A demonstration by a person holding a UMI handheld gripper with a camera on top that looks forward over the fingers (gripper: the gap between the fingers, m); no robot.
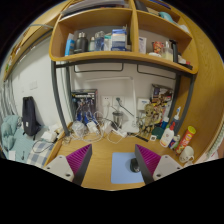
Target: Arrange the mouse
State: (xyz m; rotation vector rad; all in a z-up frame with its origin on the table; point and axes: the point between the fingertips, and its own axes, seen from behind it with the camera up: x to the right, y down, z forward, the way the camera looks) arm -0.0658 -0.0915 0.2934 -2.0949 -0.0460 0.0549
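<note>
dark mouse (134, 164) on blue mousepad (125, 170), between open jaws.

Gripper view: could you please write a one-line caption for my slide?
Open gripper hovering above a mouse on a blue pad, wooden desk, cluttered shelves beyond.

a lived-in home study or dorm room is suggested by a cluttered light wooden desk (100, 158), with bottle-filled wooden shelves (120, 55) mounted above it.

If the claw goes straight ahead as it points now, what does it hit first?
Probably the mouse on the blue mousepad, lying just ahead between the open claw's fingers; depth is hard to judge.
</note>
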